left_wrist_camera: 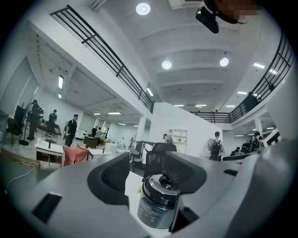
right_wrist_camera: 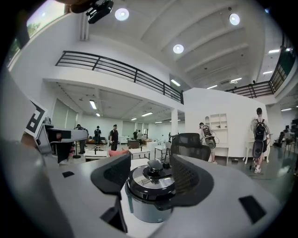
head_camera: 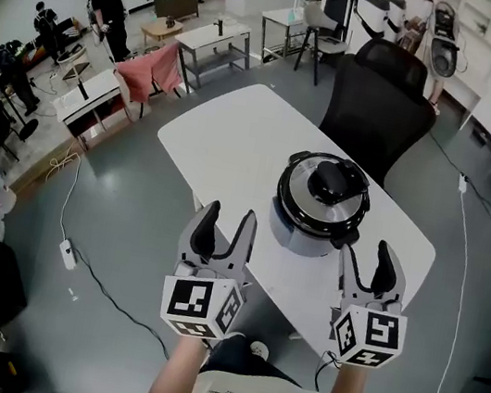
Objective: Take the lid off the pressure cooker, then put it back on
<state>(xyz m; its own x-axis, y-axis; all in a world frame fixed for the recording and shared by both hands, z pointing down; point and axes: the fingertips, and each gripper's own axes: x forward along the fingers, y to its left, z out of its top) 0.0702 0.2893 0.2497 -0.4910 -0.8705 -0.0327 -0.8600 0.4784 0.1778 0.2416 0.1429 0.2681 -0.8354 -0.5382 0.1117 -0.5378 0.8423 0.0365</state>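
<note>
my forearms come up from the bottom of the head view, each ending in a marker cube (head_camera: pixel 200 305) with its tongs ahead of it. the left tongs (head_camera: pixel 229 221) stand wide, pads well apart, with nothing pressed between them. the right tongs (head_camera: pixel 364 259) are spread too, somewhat less than the left, and grip nothing. both point roughly level over the near edge of the white tabletop (head_camera: pixel 238 133).

the cooker (head_camera: pixel 317 215) sits on the tabletop just beyond the tips, between the two tongs and a little nearer the right one. neither touches it. in the left gripper view it shows through the gap, low and towards the right jaw. in the right gripper view it sits almost centred between the jaws. the lid (head_camera: pixel 298 191) is on the pot, shiny metal with a black knob (head_camera: pixel 331 182) in the middle.

behind the tabletop a black chair (head_camera: pixel 381 93) is pushed up at the far side. on the grey floor (head_camera: pixel 129 217) to the left a white cable (head_camera: pixel 68 197) runs beside the table. further off a pink cloth (head_camera: pixel 150 71) hangs over a seat, and there are more desks (head_camera: pixel 212 39) and several people (head_camera: pixel 109 11) standing about the hall.
</note>
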